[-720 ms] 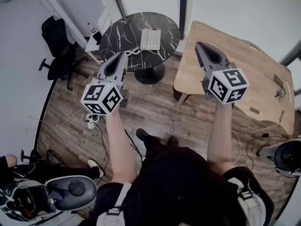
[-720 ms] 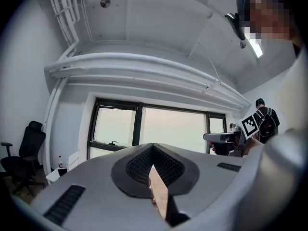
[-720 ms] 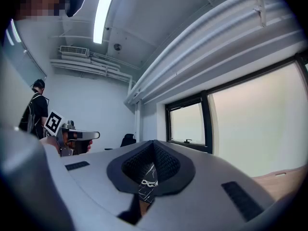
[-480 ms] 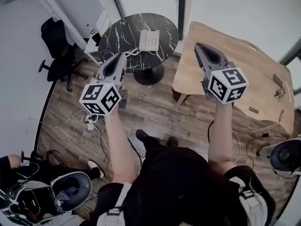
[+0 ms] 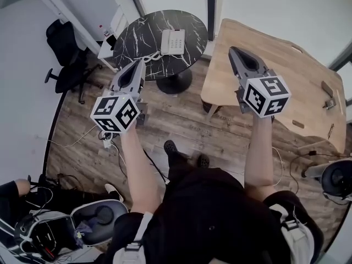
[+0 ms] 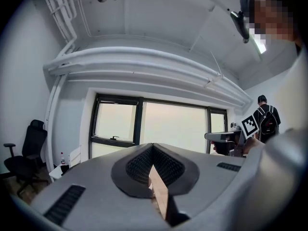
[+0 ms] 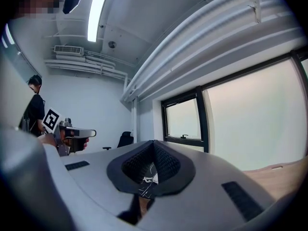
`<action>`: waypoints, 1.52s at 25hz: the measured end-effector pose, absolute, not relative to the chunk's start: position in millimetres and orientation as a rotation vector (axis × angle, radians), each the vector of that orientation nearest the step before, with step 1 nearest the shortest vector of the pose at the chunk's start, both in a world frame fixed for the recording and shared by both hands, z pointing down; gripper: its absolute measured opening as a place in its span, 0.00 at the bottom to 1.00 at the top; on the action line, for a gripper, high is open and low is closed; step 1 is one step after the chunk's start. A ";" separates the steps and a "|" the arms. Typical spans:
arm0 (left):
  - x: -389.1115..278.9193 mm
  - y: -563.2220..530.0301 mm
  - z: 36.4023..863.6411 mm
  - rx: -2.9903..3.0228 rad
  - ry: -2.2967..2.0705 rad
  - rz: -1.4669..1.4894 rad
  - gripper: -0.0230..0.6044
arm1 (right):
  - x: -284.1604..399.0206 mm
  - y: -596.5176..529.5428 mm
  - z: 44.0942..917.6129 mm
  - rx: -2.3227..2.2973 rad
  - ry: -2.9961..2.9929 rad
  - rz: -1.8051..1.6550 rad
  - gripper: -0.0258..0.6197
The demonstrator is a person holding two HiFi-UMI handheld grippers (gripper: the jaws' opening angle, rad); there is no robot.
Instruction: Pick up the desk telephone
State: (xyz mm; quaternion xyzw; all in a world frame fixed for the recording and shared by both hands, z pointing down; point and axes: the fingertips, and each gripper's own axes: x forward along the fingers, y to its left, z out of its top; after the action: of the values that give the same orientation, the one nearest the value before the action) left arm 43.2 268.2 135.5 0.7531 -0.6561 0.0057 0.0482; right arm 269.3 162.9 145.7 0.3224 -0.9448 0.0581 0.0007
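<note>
Telephone point(image 5: 173, 42) on round table point(image 5: 137, 34), well ahead; left gripper point(image 5: 139, 65), right gripper point(image 5: 232, 50) closed, empty.

Round black marble table point(image 5: 140, 34) at top; light wooden desk point(image 5: 291, 76) just right of it. Black office chair point(image 5: 65, 56) at left. Plank floor point(image 5: 181, 122). Open grey case point(image 5: 110, 210) lower left. Dark-framed window point(image 6: 139, 126).

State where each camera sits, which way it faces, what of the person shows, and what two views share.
Head view: on the person's head, steeply down at the telephone on the round table; shows forearms, torso, left gripper, right gripper.
Left gripper view: on that gripper, level toward the windows; shows its shut jaws.
Right gripper view: likewise.
Shared: all three show the office chair.
</note>
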 end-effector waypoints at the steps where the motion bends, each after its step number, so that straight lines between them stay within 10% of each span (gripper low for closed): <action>1: 42.6 265.8 136.3 2.295 -1.996 0.024 0.06 | 268.4 160.3 144.8 1.018 -2.975 0.199 0.09; 38: -167.1 140.8 191.7 2.407 -1.801 0.103 0.06 | 77.6 75.5 175.1 1.147 -2.905 0.297 0.09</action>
State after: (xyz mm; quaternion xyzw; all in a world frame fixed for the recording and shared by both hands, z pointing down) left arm -167.1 140.8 191.7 0.7984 -0.5974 0.0343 0.0670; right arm 77.6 75.5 175.1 0.3656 -0.9259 0.0948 0.0020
